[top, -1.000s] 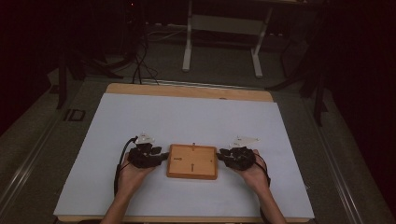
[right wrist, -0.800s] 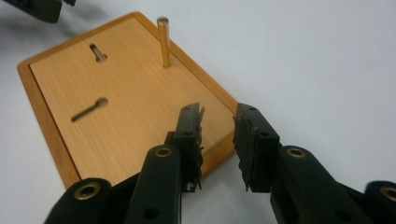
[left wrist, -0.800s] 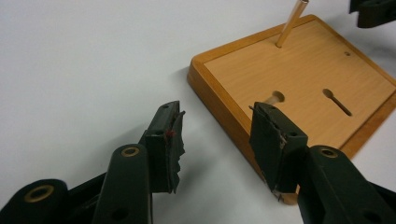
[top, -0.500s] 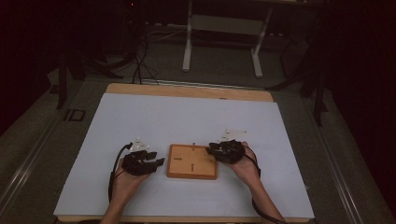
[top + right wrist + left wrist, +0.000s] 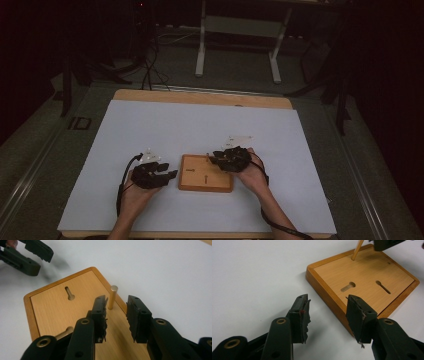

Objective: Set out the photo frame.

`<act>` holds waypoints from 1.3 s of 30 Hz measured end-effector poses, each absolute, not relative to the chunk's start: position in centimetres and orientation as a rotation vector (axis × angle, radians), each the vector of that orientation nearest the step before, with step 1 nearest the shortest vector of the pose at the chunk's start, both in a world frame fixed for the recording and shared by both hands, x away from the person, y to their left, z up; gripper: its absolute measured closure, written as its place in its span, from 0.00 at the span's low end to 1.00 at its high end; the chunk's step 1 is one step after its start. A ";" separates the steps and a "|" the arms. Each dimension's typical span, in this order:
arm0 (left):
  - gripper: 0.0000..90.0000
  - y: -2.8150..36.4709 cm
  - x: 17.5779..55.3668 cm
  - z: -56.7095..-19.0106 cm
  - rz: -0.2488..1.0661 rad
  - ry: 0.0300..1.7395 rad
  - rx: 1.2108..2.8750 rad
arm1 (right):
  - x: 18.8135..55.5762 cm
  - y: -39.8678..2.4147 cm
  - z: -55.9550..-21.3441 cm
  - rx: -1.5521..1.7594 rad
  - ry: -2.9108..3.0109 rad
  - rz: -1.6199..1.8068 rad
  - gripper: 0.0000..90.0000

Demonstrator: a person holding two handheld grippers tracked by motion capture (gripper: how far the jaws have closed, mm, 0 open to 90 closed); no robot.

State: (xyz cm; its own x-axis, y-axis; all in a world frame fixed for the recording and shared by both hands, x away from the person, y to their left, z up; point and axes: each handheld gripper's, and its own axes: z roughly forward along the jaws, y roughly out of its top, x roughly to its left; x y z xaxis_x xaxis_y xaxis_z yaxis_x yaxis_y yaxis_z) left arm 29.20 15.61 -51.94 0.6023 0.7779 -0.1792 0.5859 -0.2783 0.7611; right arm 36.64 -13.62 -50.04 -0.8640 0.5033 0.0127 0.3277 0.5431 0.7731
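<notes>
The right gripper (image 5: 116,315), jaws just opened and empty, could knock the upright peg (image 5: 113,297) at twelve o'clock crooked in the wooden board (image 5: 50,315); the left gripper (image 5: 328,315) waits half open.

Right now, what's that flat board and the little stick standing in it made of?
The board looks like wood: pale grain lines across its top, a darker orange-brown rim, smooth with a soft sheen, perhaps varnished. The stick standing at its edge is pale tan and round; it looks like a wooden dowel, though its smooth side could also be light metal.
</notes>
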 end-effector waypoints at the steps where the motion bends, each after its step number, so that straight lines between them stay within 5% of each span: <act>1: 0.58 15.6 29.2 -51.9 0.286 1.077 1.991 | 36.7 -13.4 -50.2 0.703 2.571 1.222 0.76; 20: 0.58 15.0 29.0 -51.9 0.288 1.042 2.024 | 38.4 -11.4 -51.9 0.708 2.624 1.221 0.92; 39: 0.55 15.4 28.7 -51.4 0.255 1.026 1.998 | 39.6 -12.1 -52.2 0.767 2.711 1.320 0.93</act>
State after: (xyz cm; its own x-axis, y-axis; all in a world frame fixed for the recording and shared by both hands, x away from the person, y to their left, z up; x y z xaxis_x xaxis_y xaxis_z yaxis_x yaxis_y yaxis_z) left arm 28.72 15.37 -51.35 0.6424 0.7432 -0.1868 0.5693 -0.2997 0.7656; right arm 39.57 -12.06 -52.21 -0.8779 0.4425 0.1829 0.4169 0.5187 0.7464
